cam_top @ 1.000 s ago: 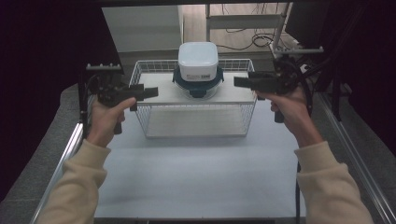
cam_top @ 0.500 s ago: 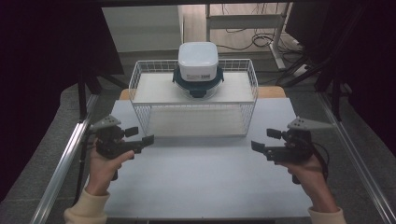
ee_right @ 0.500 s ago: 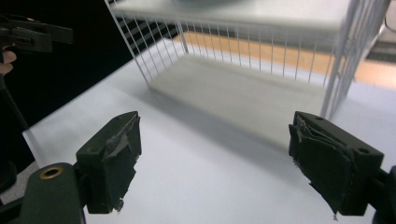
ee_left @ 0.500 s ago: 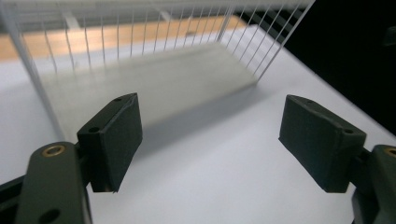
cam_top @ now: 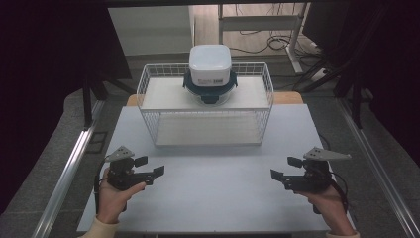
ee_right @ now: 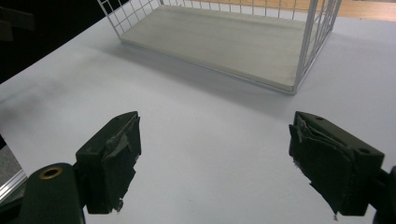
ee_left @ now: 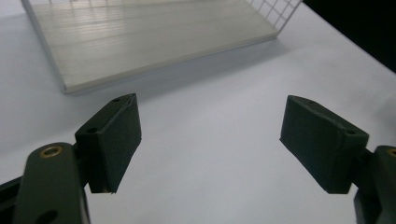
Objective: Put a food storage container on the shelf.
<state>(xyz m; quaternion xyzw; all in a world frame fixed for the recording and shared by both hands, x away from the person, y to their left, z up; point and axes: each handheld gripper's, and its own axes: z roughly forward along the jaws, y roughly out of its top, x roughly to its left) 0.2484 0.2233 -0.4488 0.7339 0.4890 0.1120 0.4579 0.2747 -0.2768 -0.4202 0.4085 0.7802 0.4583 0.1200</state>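
Both grippers, left and right, have been drawn back from the wire rack to the near desk, fingers spread wide and empty. The lidded container is left atop the rack, suggesting placement is complete.

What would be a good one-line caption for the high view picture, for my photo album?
Two hand-held grippers, left and right, open above a white table, facing a wire basket holding stacked containers.
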